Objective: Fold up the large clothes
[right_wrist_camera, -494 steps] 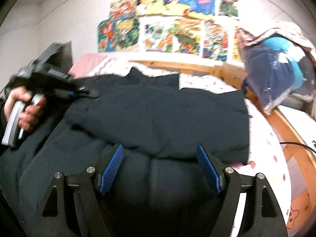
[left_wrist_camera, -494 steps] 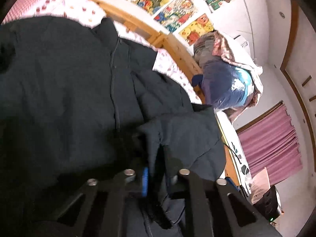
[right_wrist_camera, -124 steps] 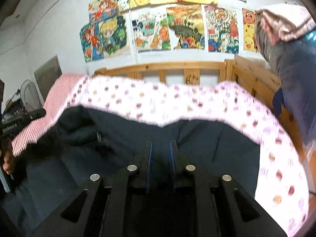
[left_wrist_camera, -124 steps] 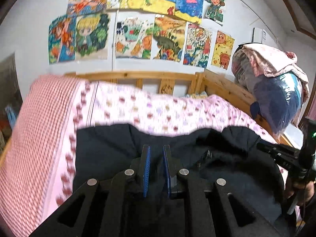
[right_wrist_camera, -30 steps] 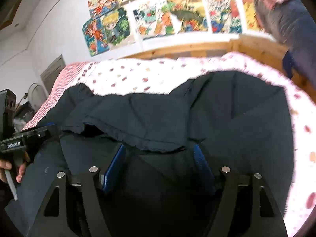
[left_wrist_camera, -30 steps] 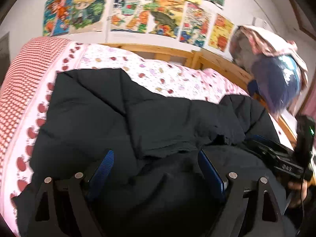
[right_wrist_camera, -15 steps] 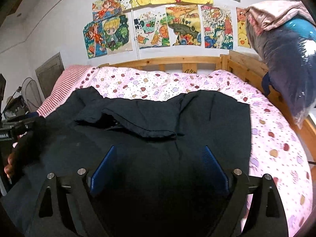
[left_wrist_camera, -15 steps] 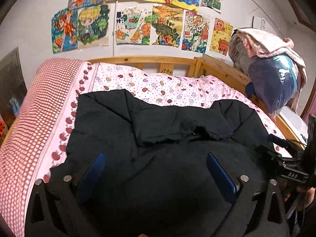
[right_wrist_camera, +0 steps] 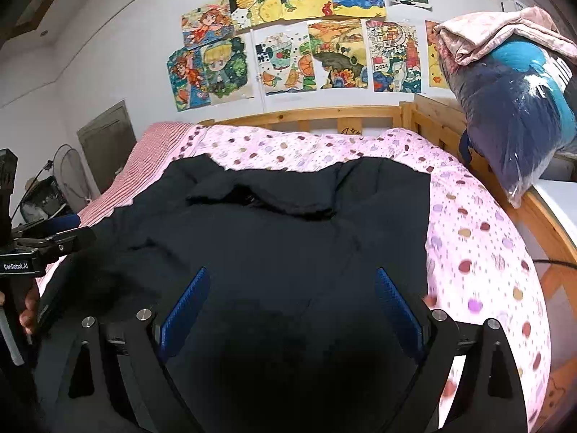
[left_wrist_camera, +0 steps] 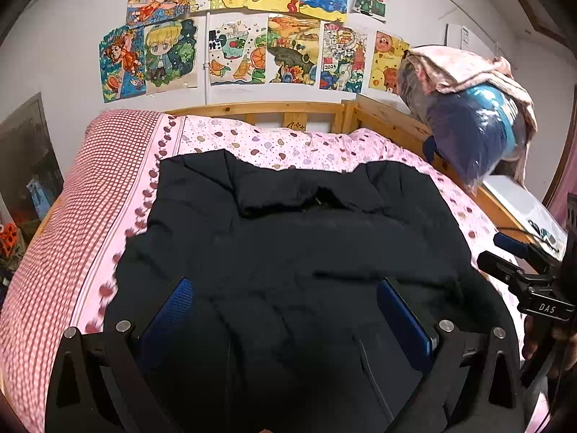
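Observation:
A large black padded jacket [left_wrist_camera: 295, 245] [right_wrist_camera: 288, 238] lies spread flat on the pink spotted bed, its far edge folded back on itself in a rumpled flap [left_wrist_camera: 288, 195]. My left gripper [left_wrist_camera: 285, 310] hovers open over the jacket's near part, nothing between its blue pads. My right gripper [right_wrist_camera: 288, 306] also stands open above the jacket's near edge and holds nothing. In the left wrist view the right gripper's body [left_wrist_camera: 533, 288] shows at the right edge. The left gripper's body [right_wrist_camera: 39, 249] shows at the left edge of the right wrist view, held by a hand.
The bed has a wooden headboard [left_wrist_camera: 274, 112] and a wooden side rail [right_wrist_camera: 541, 213] on the right. A plastic-wrapped blue bundle [right_wrist_camera: 515, 108] with pink cloth on top sits at the right. Drawings [left_wrist_camera: 252, 36] cover the wall. A red checked cover [left_wrist_camera: 72, 195] lies on the bed's left.
Both grippers have pulled back and risen from the jacket, and now more of the bed shows. Their jaws stand wide open, as half a second ago. The jacket lies still.

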Tool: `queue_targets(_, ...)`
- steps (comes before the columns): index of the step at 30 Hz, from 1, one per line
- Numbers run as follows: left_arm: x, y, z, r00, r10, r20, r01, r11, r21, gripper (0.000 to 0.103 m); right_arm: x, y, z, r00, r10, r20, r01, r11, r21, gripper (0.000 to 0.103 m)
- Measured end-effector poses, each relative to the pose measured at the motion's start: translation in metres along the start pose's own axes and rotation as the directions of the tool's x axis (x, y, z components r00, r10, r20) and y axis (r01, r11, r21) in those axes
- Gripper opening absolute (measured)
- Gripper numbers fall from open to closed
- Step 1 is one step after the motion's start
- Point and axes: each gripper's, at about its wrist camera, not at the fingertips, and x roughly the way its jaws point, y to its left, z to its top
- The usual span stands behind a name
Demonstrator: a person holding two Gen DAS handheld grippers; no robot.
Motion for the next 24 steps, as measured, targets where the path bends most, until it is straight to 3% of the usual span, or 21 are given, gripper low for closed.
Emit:
queue_targets(12,-0.053,-0.009,-0.052,1.000,0.006,0.015,-0.006,0.999,0.037,0.103,-0.053,0.025,-0.045,1.000,0.005,-0.015,-0.006,0.999,-0.038,0.089)
queue_targets(24,-0.080,-0.016,-0.099,1.000,0.011,0.003,-0.011,0.997,0.073,0.103,-0.084,0.034,-0.087,0.999,-0.002,-0.044,0.000,0.998,-0.058,0.089)
